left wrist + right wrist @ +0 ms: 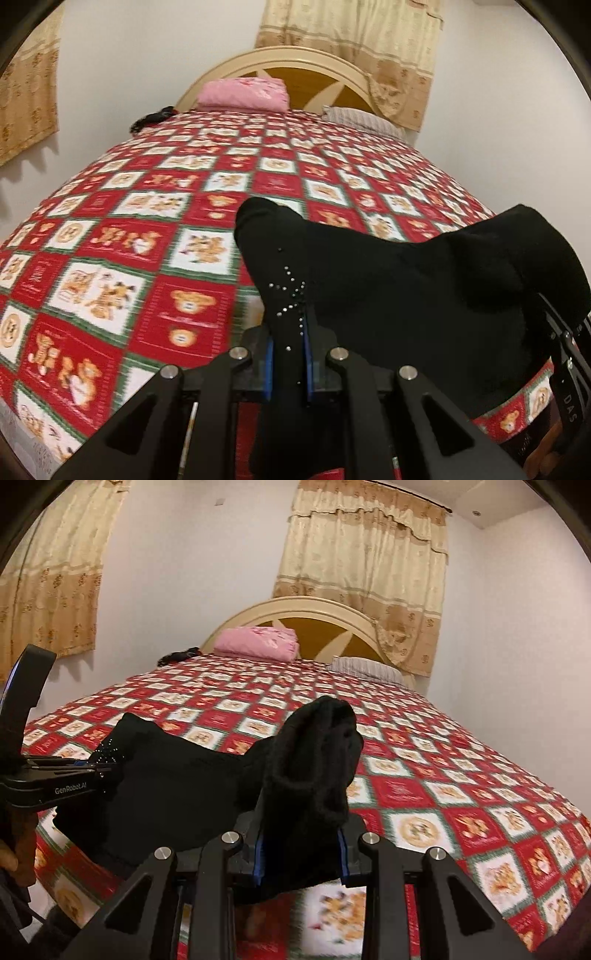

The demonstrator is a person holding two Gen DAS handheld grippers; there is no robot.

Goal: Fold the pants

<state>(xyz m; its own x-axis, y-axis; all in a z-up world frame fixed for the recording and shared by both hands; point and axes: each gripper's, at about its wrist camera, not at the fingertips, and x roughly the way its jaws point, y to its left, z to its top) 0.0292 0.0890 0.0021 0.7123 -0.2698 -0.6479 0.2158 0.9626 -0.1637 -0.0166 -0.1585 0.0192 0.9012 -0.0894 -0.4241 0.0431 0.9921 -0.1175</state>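
Gripping the pants (pixel 388 280), the left tongs (pixel 288 354) are nearly closed on a thin edge of the black cloth, the part with small studs, which stands up between the blue pads (pixel 269 365). The right tongs (pixel 301 853) stand at a narrow gap, filled by a thicker bunched wad of the same cloth. Each view shows the other tool at its side: the right one at the far right edge of the left view, the left one at the far left of the right view, with a hand (pixel 11 853) on its handle.

The pants hang as a sagging span between the two holds, lifted above the bed (pixel 110 229); whether any lower part touches the bedspread cannot be told. Judgement: two holds on one edge, kept apart, spread the cloth so it can be laid flat or carried over into a fold. No fold is visibly finished.

The bed has a red, white and green checked bedspread with bear prints. At its far end lie a pink bundle (pixel 258 642), a striped pillow (pixel 364 668) and a small dark item (pixel 179 655), under an arched headboard (pixel 295 607). White walls and beige curtains (pixel 365 572) lie behind.
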